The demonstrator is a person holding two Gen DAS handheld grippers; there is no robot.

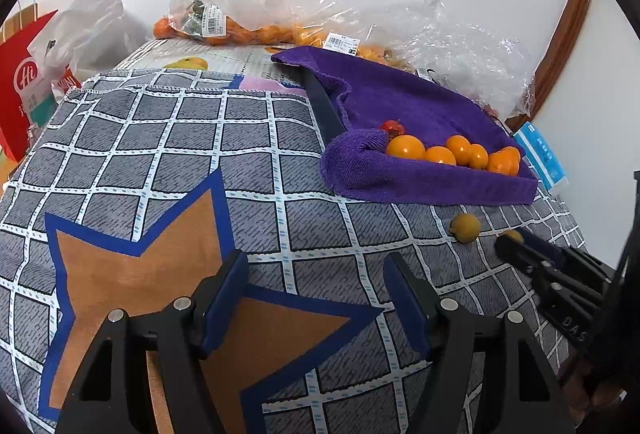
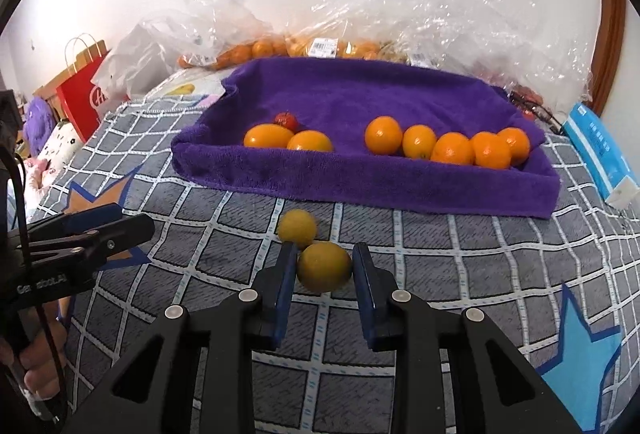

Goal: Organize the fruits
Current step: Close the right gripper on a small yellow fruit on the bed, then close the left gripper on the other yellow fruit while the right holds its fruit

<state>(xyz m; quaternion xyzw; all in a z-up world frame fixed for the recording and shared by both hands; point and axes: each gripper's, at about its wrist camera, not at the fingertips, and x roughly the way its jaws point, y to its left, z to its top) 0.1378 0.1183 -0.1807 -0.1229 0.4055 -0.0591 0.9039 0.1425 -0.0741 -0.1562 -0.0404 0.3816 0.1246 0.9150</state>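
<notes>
right tool (image 2: pixel 324 266) is clamped on a yellowish fruit (image 2: pixel 325 267) just off the checked bed cover (image 2: pixel 440 274), short of the purple towel tray (image 2: pixel 360 98). Small, round, firm, probably rolls; pads across its middle look right. Tool's angled down. Left tool (image 1: pixel 316 298) hangs spread, holding nothing

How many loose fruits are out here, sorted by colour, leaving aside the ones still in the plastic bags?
Orange fruits on the purple towel: 7, such as this one
Small red fruit on the towel: 1
Yellow fruits on the checked cloth: 2, one gripped by the right gripper, one just behind it
Total: 10
</notes>
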